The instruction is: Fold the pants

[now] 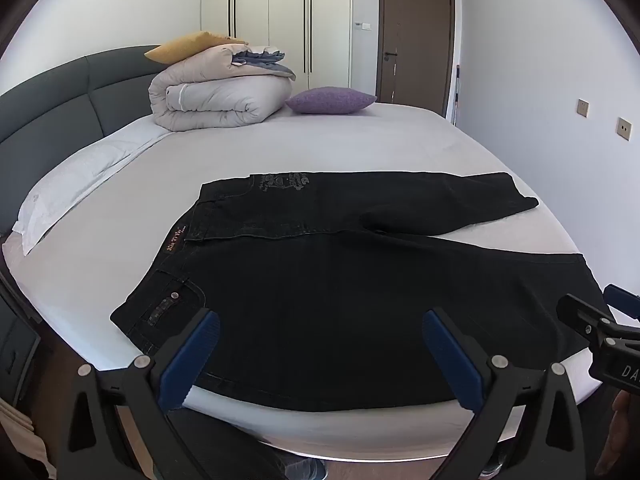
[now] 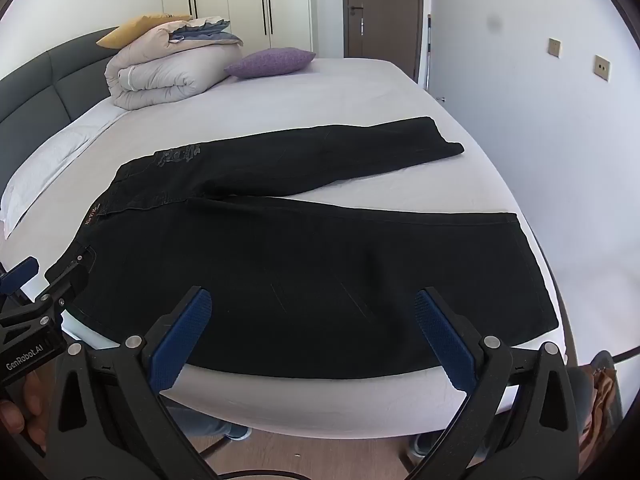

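A: Where the black pants (image 1: 340, 300) lay, spread flat over the near half of the bed (image 1: 360, 140), what was the cloth like?

B: Dark, heavy denim with a fine weave. The waistband sat to the left, with a small metal button (image 1: 174, 295) on a stitched pocket and a brown label (image 1: 175, 240) at the band. Faint embroidery (image 1: 282, 182) marked the far hip. One leg ran along the near edge of the mattress, broad and flat; the other angled away to the far right, its hem (image 2: 452, 136) narrow and slightly turned.

A: And the fingers?

B: The left gripper (image 1: 320, 356) was spread wide, its blue ribbed pads (image 1: 192, 356) poised over the near leg close to the pocket, holding nothing. The right gripper (image 2: 314, 334) was just as wide, its pads (image 2: 444, 340) over the near leg further right, toward the hem, also holding nothing. Whether any pad touched the denim, I could not tell.

A: What lay beyond?

B: A smooth pale sheet. At the far left, a puffy folded beige duvet (image 1: 216, 92) with a mustard pillow (image 1: 192, 46) behind it, and a purple cushion (image 1: 330, 100) just to its right. A padded grey headboard (image 1: 52, 108) curved along the left, with a white wardrobe (image 1: 276, 20) and brown door (image 1: 416, 36) against the far wall.
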